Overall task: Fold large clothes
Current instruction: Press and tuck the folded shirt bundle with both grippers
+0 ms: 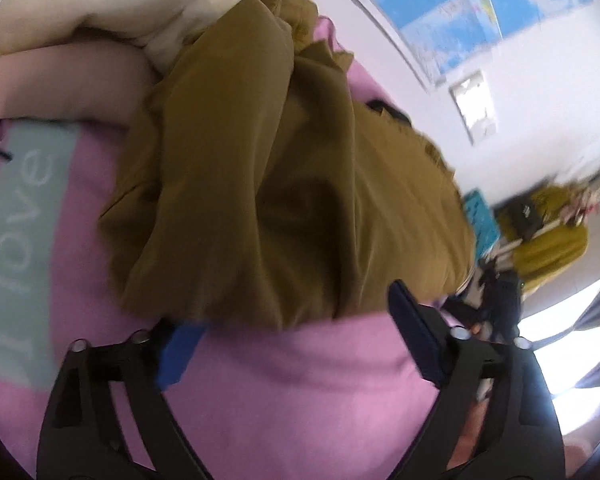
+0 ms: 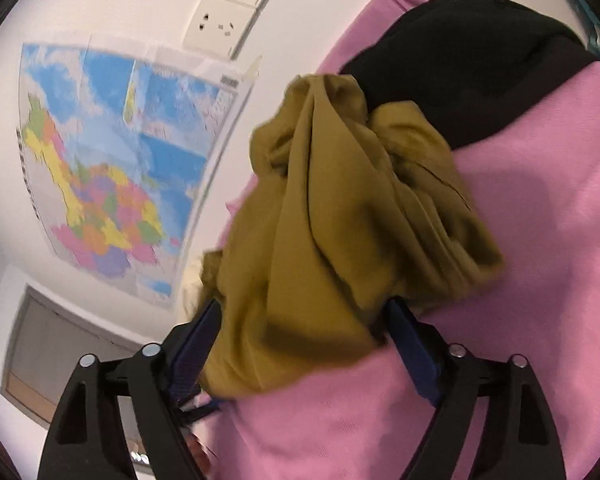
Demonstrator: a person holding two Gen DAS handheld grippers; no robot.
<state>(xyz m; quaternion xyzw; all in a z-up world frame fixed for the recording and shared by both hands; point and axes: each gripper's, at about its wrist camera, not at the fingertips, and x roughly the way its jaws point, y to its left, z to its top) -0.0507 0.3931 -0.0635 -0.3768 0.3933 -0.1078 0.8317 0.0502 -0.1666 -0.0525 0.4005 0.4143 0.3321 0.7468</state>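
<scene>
Left tongs (image 1: 296, 336): spread wide, grasping nothing. Blue-padded fingers (image 1: 180, 356) stand well apart over the pink sheet (image 1: 300, 380), tips at the near hem of the garment (image 1: 268, 184); the left finger's tip is partly tucked under that hem. View tilted, blurred.

Right tongs (image 2: 304, 332): fingers straddle the lower end of the garment (image 2: 340, 216), cloth bunched between the pads (image 2: 414, 356) and spilling over the left one. The fingers stand fairly wide; whether they press the cloth cannot be told.

Garment: olive-brown, large, crumpled in a loose heap on the bed, twisted into thick folds, not yet folded. In the left view it runs from near the tongs up toward the cream pillow (image 1: 112, 4).

Bed: covered by the pink sheet, which bears a pale green band (image 1: 24, 248) lettered "I love" at the left.

Black cloth (image 2: 472, 68): lies on the sheet beyond the garment, touching its far end, in the right view.

Wall: white. Carries a coloured map (image 2: 116, 160) on blue ground, and two white socket plates (image 2: 228, 4) above it.

Background, left view: a yellow-green heap (image 1: 548, 240) and a teal item (image 1: 480, 216), both blurred, well apart from the bed; bright window light at lower right.

No containers in either view.
</scene>
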